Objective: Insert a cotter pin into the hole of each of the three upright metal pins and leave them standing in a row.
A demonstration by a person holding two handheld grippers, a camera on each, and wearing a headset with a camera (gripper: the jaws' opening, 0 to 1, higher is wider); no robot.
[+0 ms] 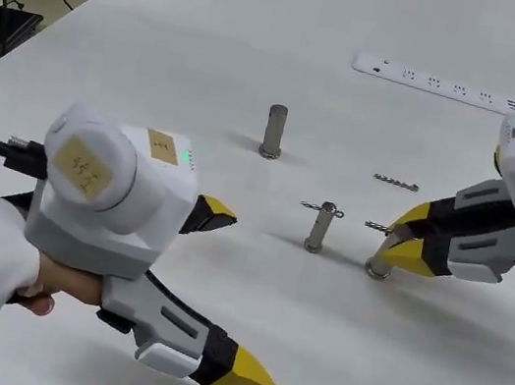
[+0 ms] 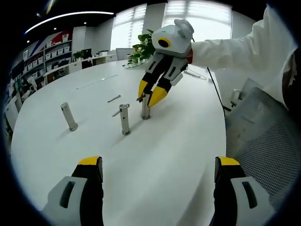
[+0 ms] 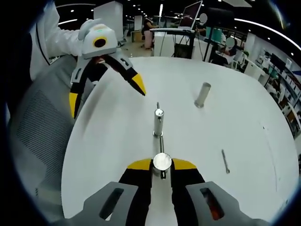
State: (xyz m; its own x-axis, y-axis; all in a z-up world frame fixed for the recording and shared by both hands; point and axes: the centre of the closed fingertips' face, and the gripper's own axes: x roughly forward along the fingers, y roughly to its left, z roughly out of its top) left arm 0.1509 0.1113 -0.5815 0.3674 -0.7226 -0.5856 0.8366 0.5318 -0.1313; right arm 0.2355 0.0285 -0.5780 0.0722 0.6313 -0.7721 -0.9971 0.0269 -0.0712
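Three upright metal pins stand on the white table (image 1: 215, 36). The far pin (image 1: 274, 132) is bare. Through the top of the middle pin (image 1: 320, 226) runs a cotter pin (image 1: 320, 207). My right gripper (image 1: 399, 239) is down over the third pin (image 1: 379, 267), whose top (image 3: 162, 161) sits between the yellow jaw tips. A cotter pin (image 1: 378, 227) pokes out past that top, and the jaws look shut on it. My left gripper (image 1: 233, 295) hangs open and holds nothing, to the left of the pins and nearer me.
A loose cotter pin (image 1: 396, 182) lies flat behind the right-hand pins. A white power strip (image 1: 446, 86) lies at the far right. A mesh office chair (image 2: 263, 136) stands by the table's edge. The table drops off at the far left.
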